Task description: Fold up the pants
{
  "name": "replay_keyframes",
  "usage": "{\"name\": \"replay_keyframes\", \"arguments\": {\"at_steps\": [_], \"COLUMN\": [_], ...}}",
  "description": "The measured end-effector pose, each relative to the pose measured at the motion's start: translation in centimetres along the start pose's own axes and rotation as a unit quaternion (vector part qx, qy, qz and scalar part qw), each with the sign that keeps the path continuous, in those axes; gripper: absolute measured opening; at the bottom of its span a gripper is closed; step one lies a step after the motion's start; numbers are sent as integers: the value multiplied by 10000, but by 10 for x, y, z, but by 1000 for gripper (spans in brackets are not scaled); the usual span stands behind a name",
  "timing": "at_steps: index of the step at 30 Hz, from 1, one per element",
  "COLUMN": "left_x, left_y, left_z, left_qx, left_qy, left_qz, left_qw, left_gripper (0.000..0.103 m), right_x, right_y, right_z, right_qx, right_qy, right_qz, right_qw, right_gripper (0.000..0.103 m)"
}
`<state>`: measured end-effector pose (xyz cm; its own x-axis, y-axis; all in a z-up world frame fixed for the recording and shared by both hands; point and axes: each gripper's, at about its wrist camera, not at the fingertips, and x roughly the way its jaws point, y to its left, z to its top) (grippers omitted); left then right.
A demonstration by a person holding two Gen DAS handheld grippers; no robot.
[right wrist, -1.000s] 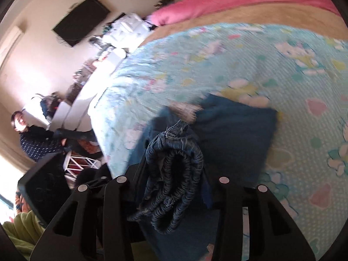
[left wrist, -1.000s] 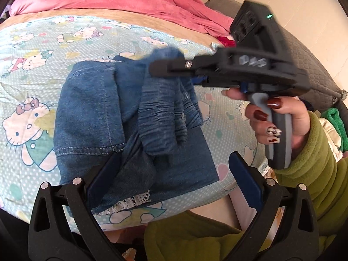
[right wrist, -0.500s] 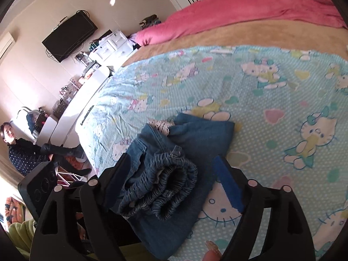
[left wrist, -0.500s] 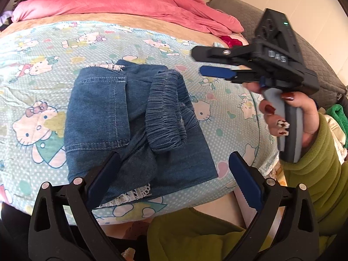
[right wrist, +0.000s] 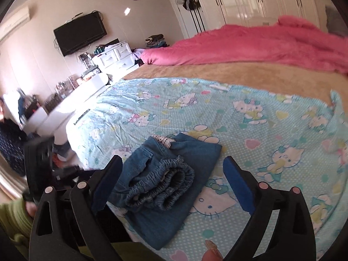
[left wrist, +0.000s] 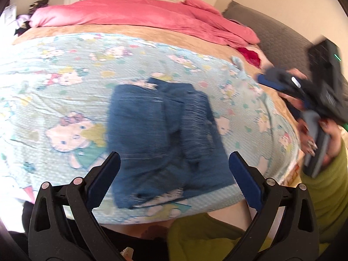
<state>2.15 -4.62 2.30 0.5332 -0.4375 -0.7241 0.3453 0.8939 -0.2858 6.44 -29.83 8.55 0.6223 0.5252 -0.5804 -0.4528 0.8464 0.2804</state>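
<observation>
The blue denim pants (left wrist: 165,139) lie folded into a compact bundle on the light blue cartoon-cat sheet (left wrist: 65,91), near the bed's front edge. Their gathered elastic waistband (right wrist: 161,187) sits on top. My left gripper (left wrist: 174,169) hovers above the bundle's near edge, open and holding nothing. My right gripper (right wrist: 171,178) is raised clear of the pants with its jaws opening wide; the bundle shows between the fingers but no pad touches it. In the left wrist view the right gripper (left wrist: 282,84) is off to the right of the pants, held by a hand in a green sleeve.
A pink duvet (left wrist: 134,17) is heaped across the far side of the bed, with a tan blanket (right wrist: 228,74) below it. A grey headboard (left wrist: 269,30) stands at the right. White drawers (right wrist: 115,56), a wall television (right wrist: 80,32) and a seated person (right wrist: 10,134) are at the left.
The right gripper has let go of the waistband, opened wide and pulled away up and to the right. The pants now lie flat. The left gripper has lifted a little.
</observation>
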Motion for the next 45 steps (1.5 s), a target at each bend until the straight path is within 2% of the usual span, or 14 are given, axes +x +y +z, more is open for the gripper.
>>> {"name": "replay_keyframes", "arguments": {"at_steps": [6, 12, 14, 16, 18, 22, 23, 24, 27, 29, 32, 35, 40, 45], "left_x": [-8, 4, 15, 27, 39, 58, 61, 66, 77, 78, 80, 77, 61, 46], "left_y": [37, 64, 66, 67, 64, 62, 62, 62, 62, 63, 64, 61, 56, 51], "left_z": [10, 25, 31, 36, 41, 46, 46, 46, 45, 42, 40, 37, 38, 40], "left_qx": [-398, -621, -626, -607, -563, -478, -492, -476, -383, -424, -505, -445, -384, -280], "left_qy": [-69, 17, 130, 269, 415, 572, 599, 631, 692, 650, 581, 492, 262, 3], "left_qz": [347, 476, 398, 365, 270, 246, 261, 286, 409, 380, 329, 403, 434, 573], "left_qw": [9986, 9969, 9972, 9971, 9972, 9969, 9967, 9965, 9960, 9963, 9965, 9970, 9980, 9980], "left_gripper": [93, 93, 93, 83, 67, 66, 66, 66, 66, 66, 66, 68, 76, 82], "right_x": [-16, 12, 30, 47, 65, 96, 103, 111, 118, 108, 117, 118, 76, 44], "right_y": [44, 105, 120, 131, 140, 152, 151, 150, 141, 137, 135, 125, 107, 64], "right_z": [-43, -85, -92, -96, -96, -95, -96, -96, -94, -96, -112, -109, -82, -51], "right_qx": [-974, -2485, -2790, -3039, -3265, -3639, -3663, -3642, -3130, -3022, -3112, -2407, -1589, -763], "right_qy": [-34, 389, 598, 708, 775, 844, 906, 1032, 1450, 1427, 1504, 1591, 1087, 339], "right_qz": [-47, 28, 216, 351, 277, 236, 240, 294, 741, 894, 520, 720, 1045, 502], "right_qw": [9952, 9679, 9582, 9494, 9416, 9273, 9258, 9251, 9357, 9383, 9369, 9548, 9757, 9952], "right_gripper": [93, 89, 76, 62, 57, 55, 46, 14, 6, 6, 6, 10, 35, 64]}}
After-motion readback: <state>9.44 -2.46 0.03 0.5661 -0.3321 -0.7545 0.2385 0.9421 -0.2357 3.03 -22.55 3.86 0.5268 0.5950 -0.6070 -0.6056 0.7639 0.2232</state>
